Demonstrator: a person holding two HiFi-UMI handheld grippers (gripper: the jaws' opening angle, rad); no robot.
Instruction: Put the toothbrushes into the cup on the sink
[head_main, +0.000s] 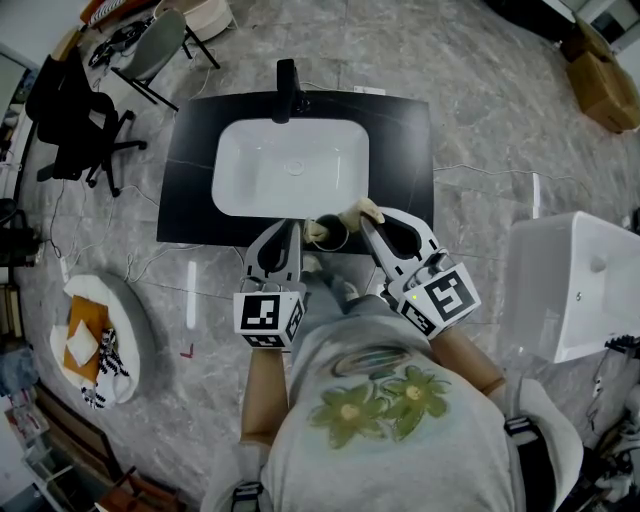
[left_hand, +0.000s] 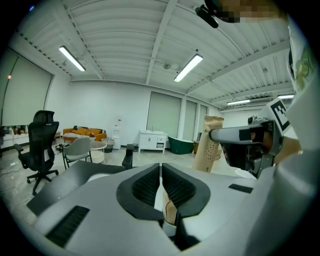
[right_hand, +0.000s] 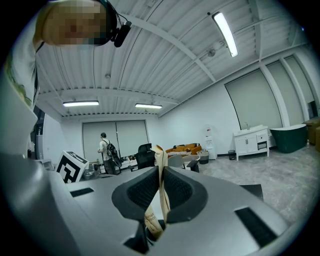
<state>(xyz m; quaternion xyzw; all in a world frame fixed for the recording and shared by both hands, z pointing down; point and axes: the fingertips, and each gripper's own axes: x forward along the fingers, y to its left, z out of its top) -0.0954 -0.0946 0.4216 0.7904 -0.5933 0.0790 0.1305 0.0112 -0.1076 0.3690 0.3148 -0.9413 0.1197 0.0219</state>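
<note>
Toothbrush packet (right_hand: 162, 195), brown paper, is clamped upright in the right claw (right_hand: 160, 170). Left claw (left_hand: 161, 175) is closed on nothing, with a second packet (left_hand: 170, 211) seen below it. Cup (head_main: 333, 232) is placed on the black table (head_main: 190, 190), beside the white sink (head_main: 250, 170).

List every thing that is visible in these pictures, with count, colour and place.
sink counter: one, black, centre of floor
basin: one, white, in the counter
faucet: one, black, behind the basin
cup: one, colour unclear, counter's front edge
wrapped toothbrush: one, tan, in right gripper; another seems to stand in the cup
office chair: one, black, far left
grey chair: one, grey, top left
cardboard boxes: two, brown, top right
left gripper: one, grey, shut, beside the cup
right gripper: one, grey, shut on the wrapped toothbrush
</note>
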